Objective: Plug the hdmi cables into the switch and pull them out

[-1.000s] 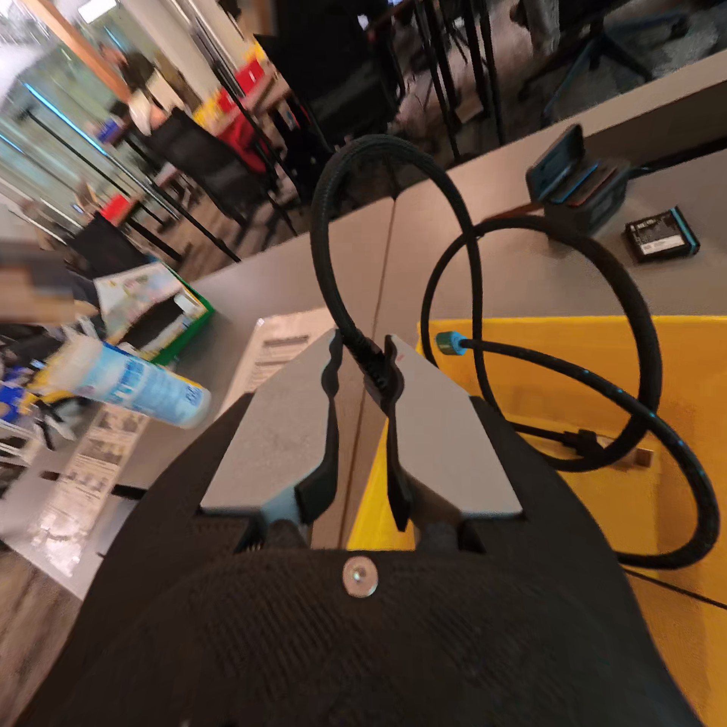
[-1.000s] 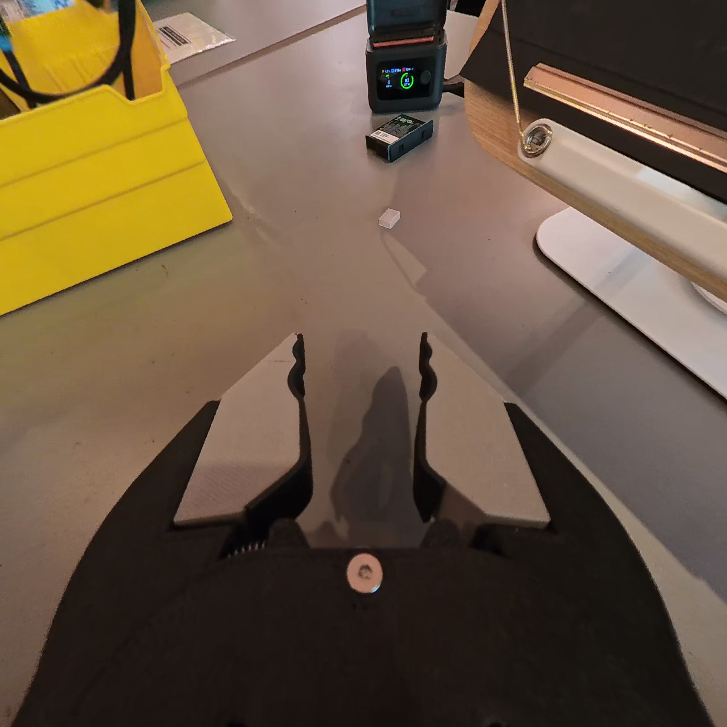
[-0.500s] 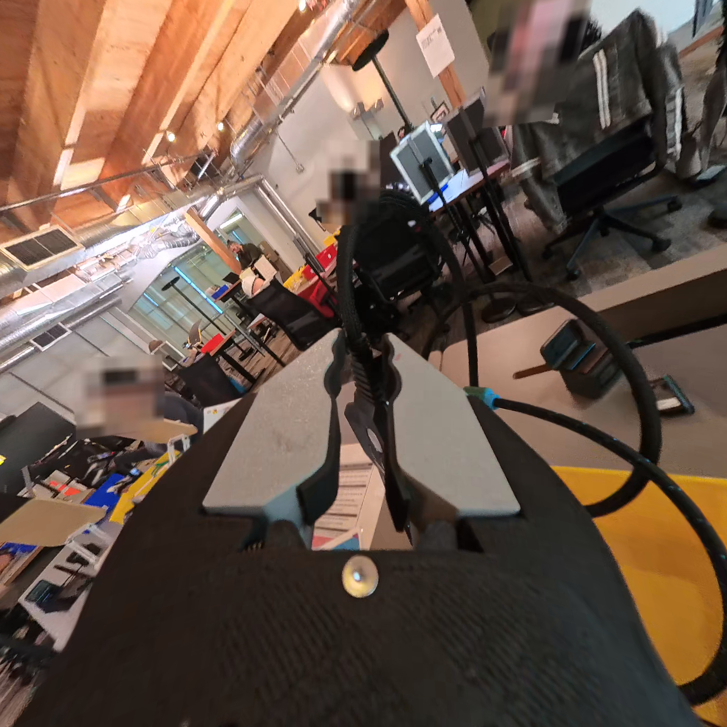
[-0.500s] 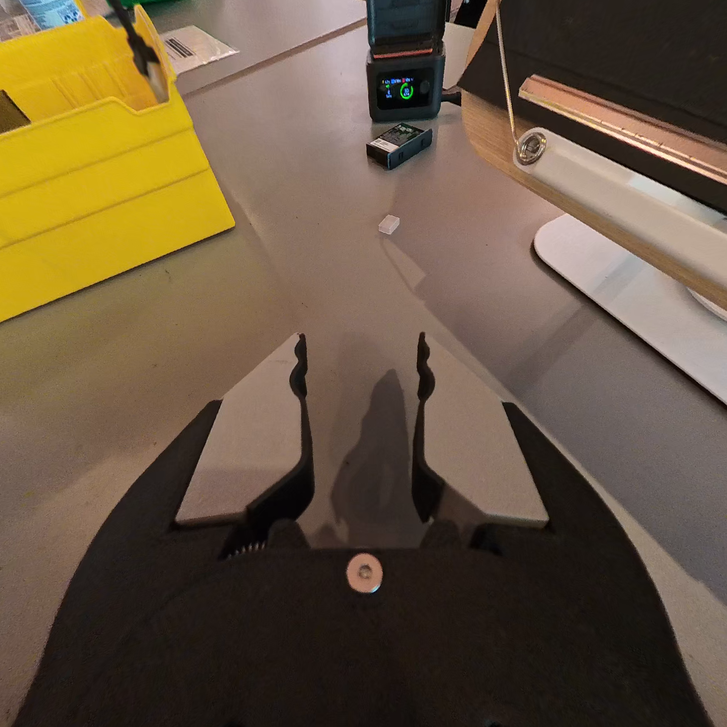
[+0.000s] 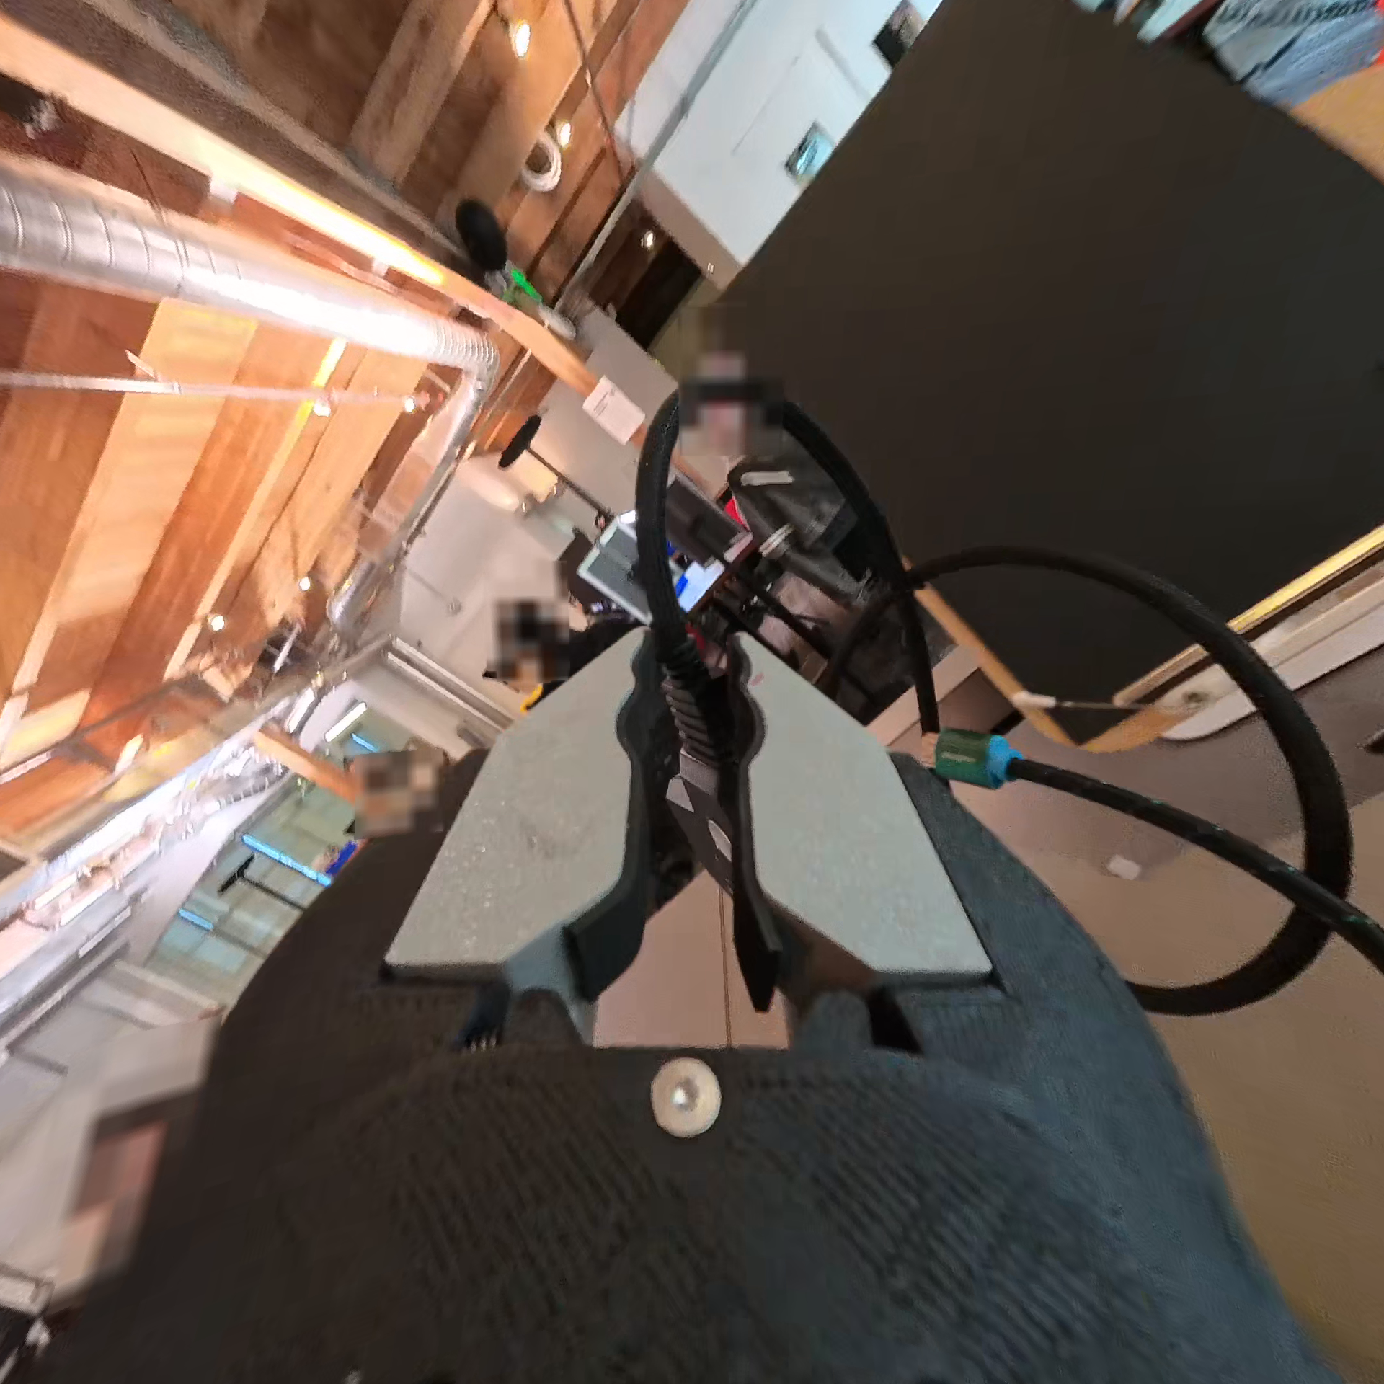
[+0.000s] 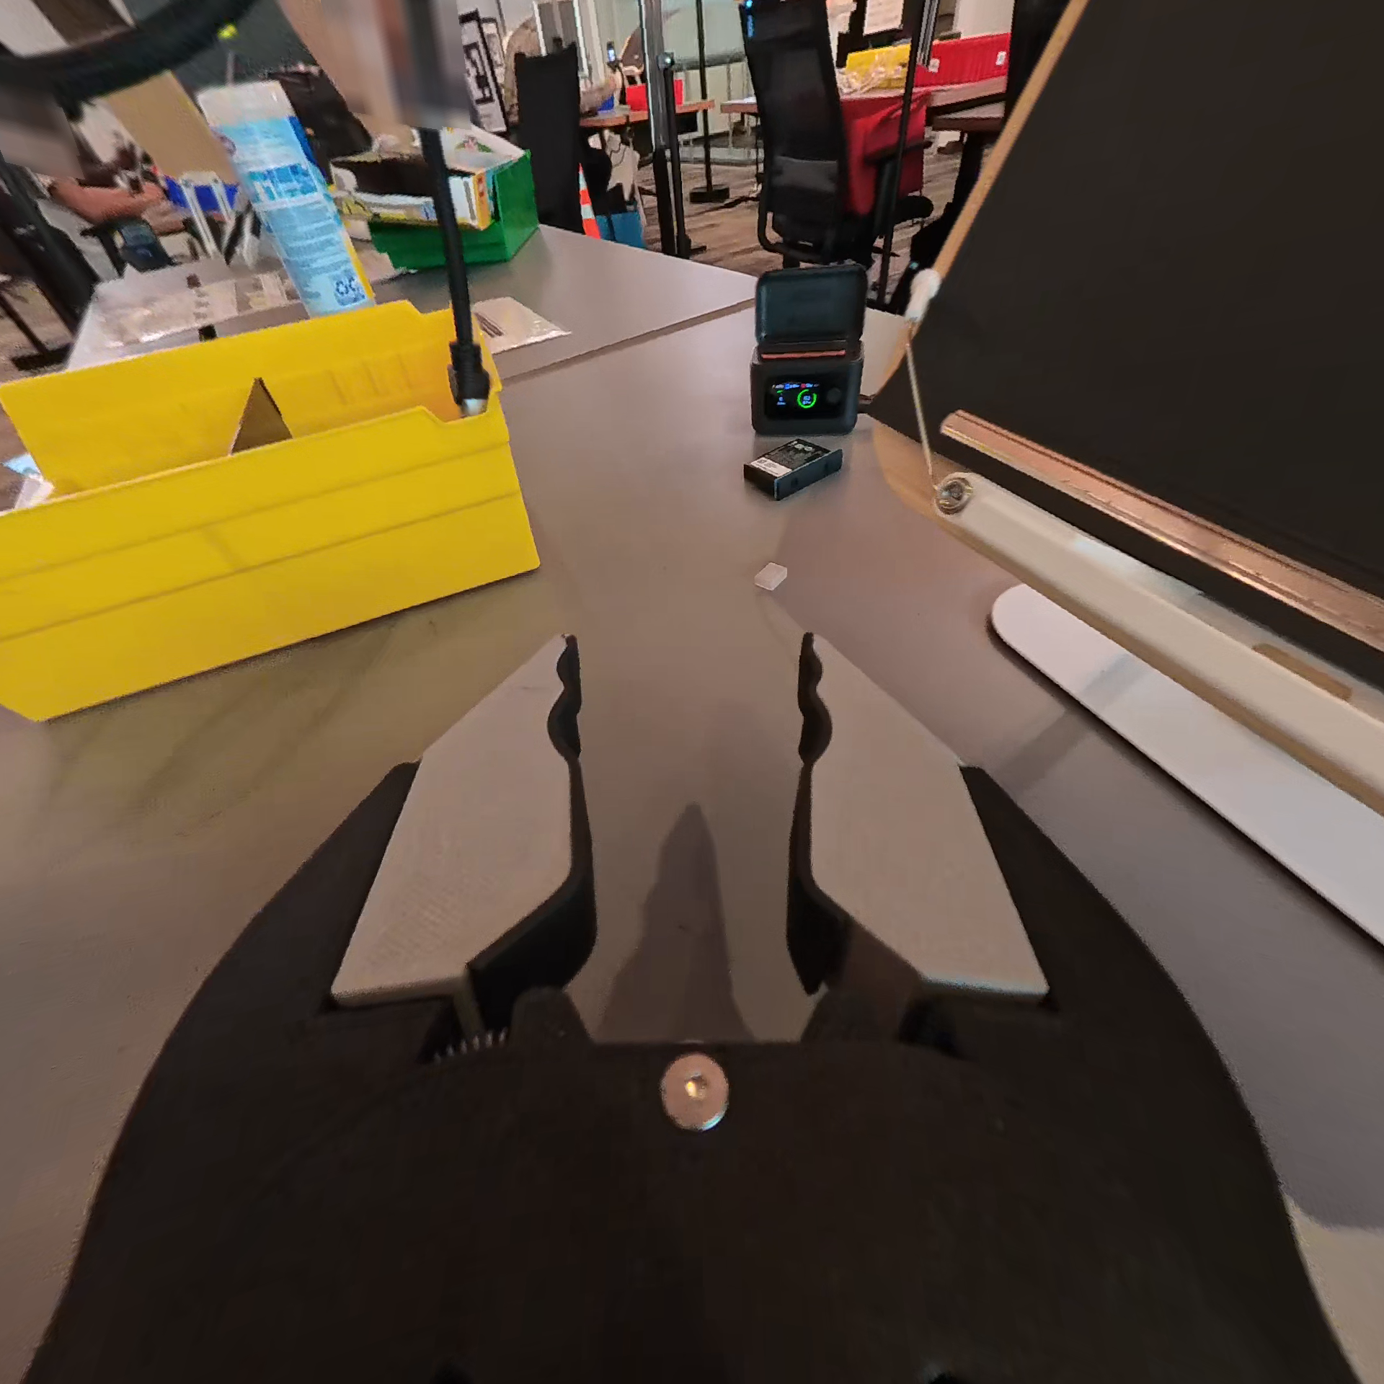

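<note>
While tilted up toward the ceiling, left view: wooden beams and a silver duct at 10 o'clock, a dark panel at 1 o'clock.
Left tongs: pinching the black plug of an hdmi cable, fingers pressed against both its sides.
Held plug: lying along the gap between the fingers, strain relief pointing out past the tips toward 12 o'clock.
Cable run: rising from the tips toward 12 o'clock, partly behind a mosaic patch; a wide loop hanging at 3 o'clock, clear of the worktop.
Second cable: black with a green and blue collar, entering from 3 o'clock, collar just beside the right finger; whether touching, cannot tell.
Right tongs: spread wide, holding nothing, low over the grey worktop.
Yellow bin: at 10 o'clock from the right tongs, standing on the worktop.
Hanging plug: black, metal tip pointing down at the bin's back right corner, cord going straight up toward 12 o'clock.
Cardboard piece: brown, triangular, inside the bin.
Switch: not made out in either view.
Black case: at 12 o'clock, lid raised, small lit screen on its front.
Flat black battery: just in front of the case.
Small white block: on the worktop between the battery and the right tongs.
White stand: at 3 o'clock, carrying the dark panel with a wooden edge.
Blue and white canister: behind the bin at 11 o'clock, next to a green box.
</note>
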